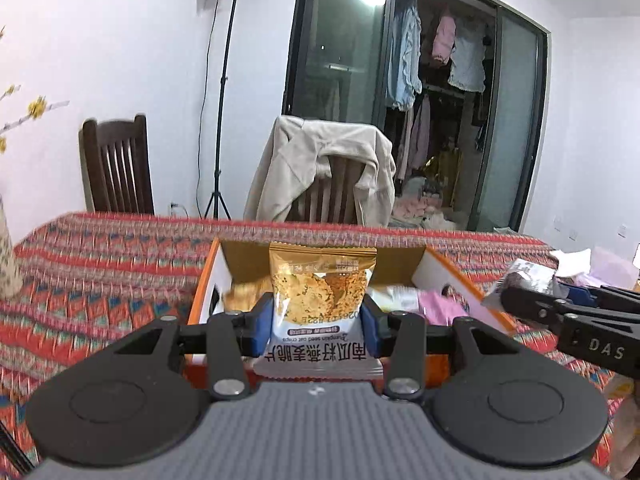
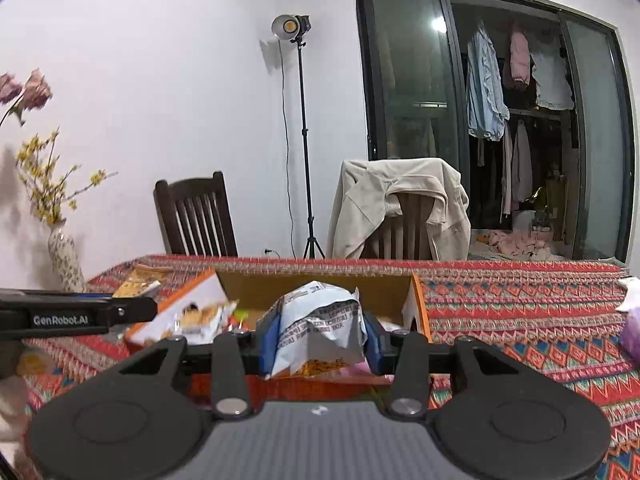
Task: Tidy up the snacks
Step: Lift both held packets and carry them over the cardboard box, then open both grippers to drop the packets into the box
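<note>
My left gripper (image 1: pixel 316 320) is shut on a gold and white oat crisp packet (image 1: pixel 320 292), held upright above the near side of an open orange and white cardboard box (image 1: pixel 208 284). My right gripper (image 2: pixel 320 334) is shut on a crumpled silver and white snack packet (image 2: pixel 320 320) over the same box (image 2: pixel 418 308). In the left wrist view the right gripper (image 1: pixel 516 300) shows at the right edge with its silver packet (image 1: pixel 520 276). The left gripper's arm (image 2: pixel 76 316) crosses the left side of the right wrist view. Several packets, one pink (image 1: pixel 438 306), lie inside the box.
A red patterned cloth (image 2: pixel 520 312) covers the table. A flowered vase (image 2: pixel 66 260) stands at the far left corner, with loose packets (image 2: pixel 138 278) beside it. Two wooden chairs (image 2: pixel 196 216), one draped with a beige jacket (image 2: pixel 400 208), and a light stand (image 2: pixel 304 140) are behind the table.
</note>
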